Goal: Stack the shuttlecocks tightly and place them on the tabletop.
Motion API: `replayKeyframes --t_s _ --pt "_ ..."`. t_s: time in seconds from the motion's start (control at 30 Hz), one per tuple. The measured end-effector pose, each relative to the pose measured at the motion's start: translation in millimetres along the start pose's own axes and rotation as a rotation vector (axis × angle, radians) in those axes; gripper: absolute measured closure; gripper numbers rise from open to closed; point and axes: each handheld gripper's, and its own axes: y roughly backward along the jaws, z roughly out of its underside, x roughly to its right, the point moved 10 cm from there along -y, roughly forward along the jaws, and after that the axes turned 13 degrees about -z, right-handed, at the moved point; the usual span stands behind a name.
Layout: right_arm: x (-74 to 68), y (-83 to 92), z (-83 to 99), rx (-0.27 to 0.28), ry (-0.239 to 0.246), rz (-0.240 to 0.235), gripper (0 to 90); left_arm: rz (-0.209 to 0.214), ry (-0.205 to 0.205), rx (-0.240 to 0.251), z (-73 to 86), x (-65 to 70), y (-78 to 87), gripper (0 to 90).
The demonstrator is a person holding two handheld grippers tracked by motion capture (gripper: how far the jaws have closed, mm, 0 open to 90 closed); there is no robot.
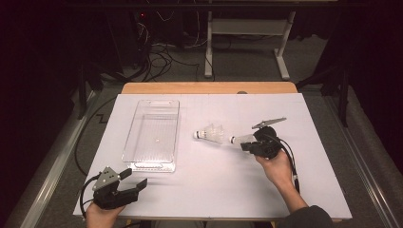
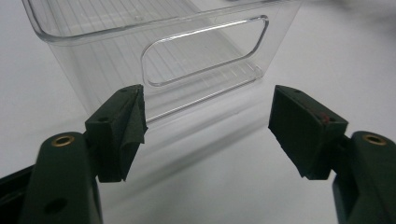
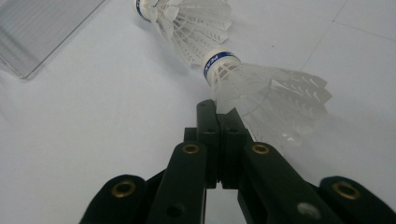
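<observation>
Two white feather shuttlecocks are right of the table's middle. One shuttlecock [image 1: 210,133] [image 3: 187,18] lies on its side on the white table. The other shuttlecock [image 1: 239,139] [image 3: 261,86] has its cork pointing left, and my right gripper [image 1: 245,144] [image 3: 219,114] is shut on the edge of its feather skirt. A clear plastic bin [image 1: 152,135] [image 2: 154,51] stands left of centre with nothing in it. My left gripper [image 1: 136,177] [image 2: 208,109] is open near the front left corner, facing the bin's near end wall with its handle cut-out.
The white table sheet [image 1: 214,185] has bare room in front and at the right. A corner of the bin [image 3: 37,32] shows at the upper left of the right gripper view. Cables and a desk frame [image 1: 247,42] stand on the floor beyond the table.
</observation>
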Motion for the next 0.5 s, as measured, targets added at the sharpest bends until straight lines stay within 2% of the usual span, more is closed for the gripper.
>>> replayKeyframes --t_s 0.5 --pt "-0.2 -6.1 -11.9 0.0 0.008 -0.008 90.0 0.002 0.0 0.001 -0.3 0.1 0.4 28.6"
